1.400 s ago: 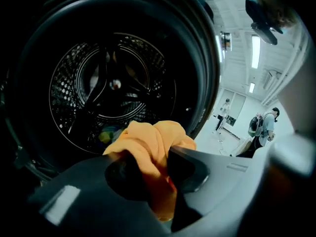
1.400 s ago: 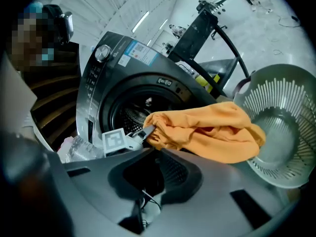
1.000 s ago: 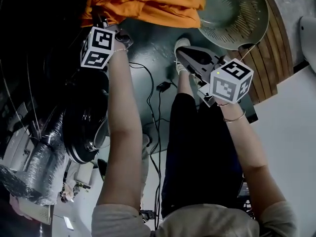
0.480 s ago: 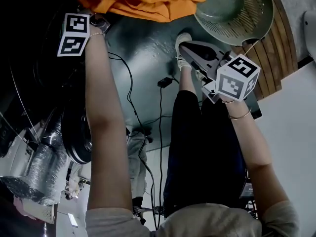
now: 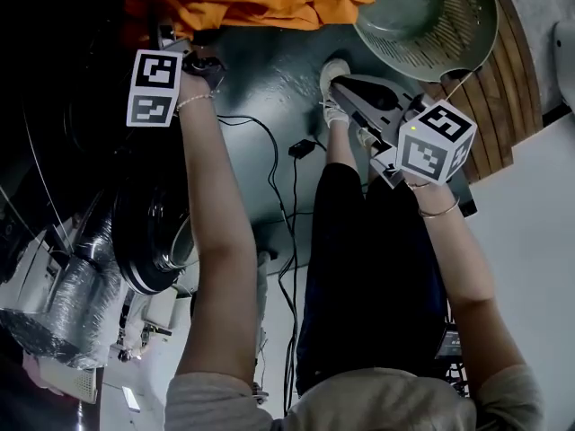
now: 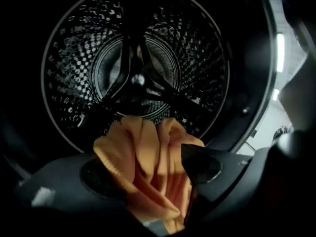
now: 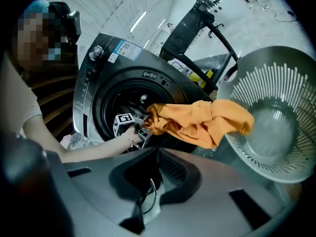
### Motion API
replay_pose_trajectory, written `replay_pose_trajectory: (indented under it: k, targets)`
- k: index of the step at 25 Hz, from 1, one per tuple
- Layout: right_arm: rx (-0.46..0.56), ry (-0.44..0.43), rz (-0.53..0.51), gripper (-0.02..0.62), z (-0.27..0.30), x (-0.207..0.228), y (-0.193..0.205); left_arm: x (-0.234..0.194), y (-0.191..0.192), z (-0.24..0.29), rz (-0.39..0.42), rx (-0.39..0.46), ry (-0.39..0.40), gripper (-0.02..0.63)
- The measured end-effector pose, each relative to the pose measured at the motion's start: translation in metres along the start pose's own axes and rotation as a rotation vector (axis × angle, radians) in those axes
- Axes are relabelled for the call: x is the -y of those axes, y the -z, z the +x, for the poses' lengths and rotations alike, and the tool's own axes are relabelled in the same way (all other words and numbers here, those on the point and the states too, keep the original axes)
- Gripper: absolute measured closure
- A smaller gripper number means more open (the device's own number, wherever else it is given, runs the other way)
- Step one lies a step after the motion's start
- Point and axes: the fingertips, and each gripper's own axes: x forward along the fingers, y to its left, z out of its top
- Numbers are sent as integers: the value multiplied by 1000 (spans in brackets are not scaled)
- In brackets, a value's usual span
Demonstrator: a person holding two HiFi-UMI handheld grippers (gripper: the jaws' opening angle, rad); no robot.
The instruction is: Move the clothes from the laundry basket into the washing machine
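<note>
two grippers are in our hands. our left gripper (image 6: 144, 174) reaches into the mouth of the washing machine (image 7: 91, 90). its jaws have just been opening and now stand wide, and we see the orange garment (image 6: 143, 142) bunched loosely between them, with the drum (image 6: 98, 58) straight ahead. the cloth trails back from that gripper toward the laundry basket (image 7: 276, 132). our right gripper (image 7: 148, 196) has its jaws closed together on nothing, the basket ahead to its right and the machine ahead to its left.
</note>
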Motion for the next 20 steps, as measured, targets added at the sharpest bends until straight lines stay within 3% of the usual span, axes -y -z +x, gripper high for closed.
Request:
replay_pose_trajectory:
  k: [2, 4, 7, 11, 13, 14, 15, 16, 20]
  targets:
    - [1, 4, 1, 574, -2, 0, 1, 6, 18, -13, -30, -23, 19, 258]
    - [6, 9, 5, 574, -4, 2, 2, 20, 42, -19, -7, -57, 51, 232]
    - [12, 12, 11, 574, -3, 3, 3, 41, 74, -9, 103, -113, 78, 179]
    - [14, 5, 2, 574, 1, 3, 0, 33, 87, 18, 266, -159, -25, 179]
    - [12, 3, -1, 574, 4, 3, 0, 33, 85, 25, 334, -193, -33, 190]
    - [9, 3, -3, 574, 5, 3, -1, 34, 81, 25, 366, -202, -25, 216]
    - [8, 4, -5, 574, 6, 3, -1, 35, 74, 24, 395, -197, -18, 295]
    - [7, 6, -7, 574, 7, 3, -2, 33, 65, 23, 411, -179, -13, 491]
    - [10, 7, -15, 574, 9, 1, -4, 23, 27, 25, 442, -112, 4, 524]
